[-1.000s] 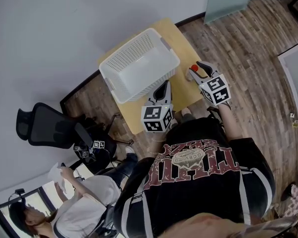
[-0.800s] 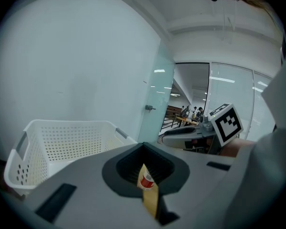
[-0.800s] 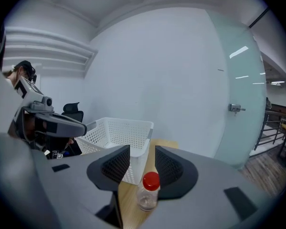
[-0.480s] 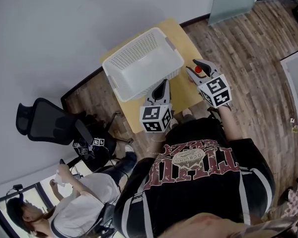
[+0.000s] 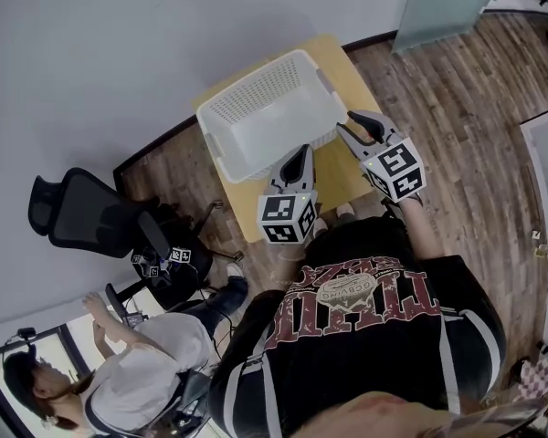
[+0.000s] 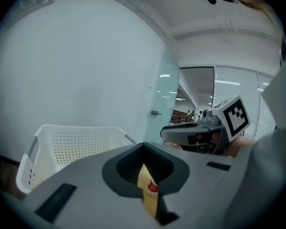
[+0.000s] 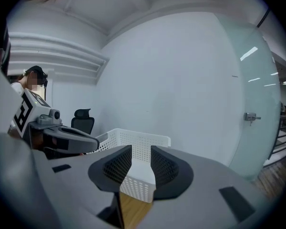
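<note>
Hovering above the near half of the counter (image 5: 340, 170), the left claw (image 5: 298, 156) is pointing toward the near wall of the white basket (image 5: 274, 117). Its jaws are standing closed together with only a thin slit between them, gripping nothing. Through that slit, the left gripper view is showing a strip of the wooden top and the red cap of a bottle (image 6: 152, 187). The rest of the bottle is hidden, and the head view is not showing it. The right claw (image 5: 353, 126) is hanging just beside the basket's near right corner, with its jaws standing apart and holding nothing. The right gripper view is looking through the gap at that perforated corner and at the wood below it. The basket is sitting open side up on the far left part of the counter. An office chair (image 5: 73, 226) is standing on the wooden floor (image 5: 475, 80) to the left, well apart from the counter, and a seated person (image 5: 137, 381) is showing at the near left.
</note>
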A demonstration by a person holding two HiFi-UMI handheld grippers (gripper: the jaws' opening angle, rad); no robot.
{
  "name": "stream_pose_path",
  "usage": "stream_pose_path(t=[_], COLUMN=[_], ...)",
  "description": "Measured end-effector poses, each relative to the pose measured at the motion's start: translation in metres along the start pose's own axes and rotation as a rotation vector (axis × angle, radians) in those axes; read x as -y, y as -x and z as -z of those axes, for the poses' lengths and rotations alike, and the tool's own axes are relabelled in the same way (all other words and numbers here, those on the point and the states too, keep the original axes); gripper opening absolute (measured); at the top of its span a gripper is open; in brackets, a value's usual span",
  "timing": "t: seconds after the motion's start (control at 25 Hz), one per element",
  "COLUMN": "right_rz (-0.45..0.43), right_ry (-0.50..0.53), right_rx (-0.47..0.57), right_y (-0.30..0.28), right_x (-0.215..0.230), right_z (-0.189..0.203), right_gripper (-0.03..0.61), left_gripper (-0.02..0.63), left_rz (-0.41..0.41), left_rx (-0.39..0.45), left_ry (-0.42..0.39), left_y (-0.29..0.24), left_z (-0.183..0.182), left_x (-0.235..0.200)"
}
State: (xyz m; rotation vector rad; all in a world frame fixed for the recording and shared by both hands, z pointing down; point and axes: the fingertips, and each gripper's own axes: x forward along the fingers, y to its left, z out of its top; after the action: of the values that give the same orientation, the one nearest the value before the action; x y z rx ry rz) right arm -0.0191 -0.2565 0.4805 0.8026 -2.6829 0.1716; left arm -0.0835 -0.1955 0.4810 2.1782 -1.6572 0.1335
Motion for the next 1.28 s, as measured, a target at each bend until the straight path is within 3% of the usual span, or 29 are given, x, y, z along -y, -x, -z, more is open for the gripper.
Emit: stream_pose_path(t=[1.28], right_rz=[-0.203], right_ry=[0.062], right_rx=[-0.003], right_y=[-0.049], right_x=[-0.095], right_z=[-0.024], right_gripper=[0.046], left_gripper=[0.032], left_rz=[-0.095], left_rx=[0.050], left_ry=[-0.026], left_y=[0.043], left_z=[-0.014], left_x=[-0.046])
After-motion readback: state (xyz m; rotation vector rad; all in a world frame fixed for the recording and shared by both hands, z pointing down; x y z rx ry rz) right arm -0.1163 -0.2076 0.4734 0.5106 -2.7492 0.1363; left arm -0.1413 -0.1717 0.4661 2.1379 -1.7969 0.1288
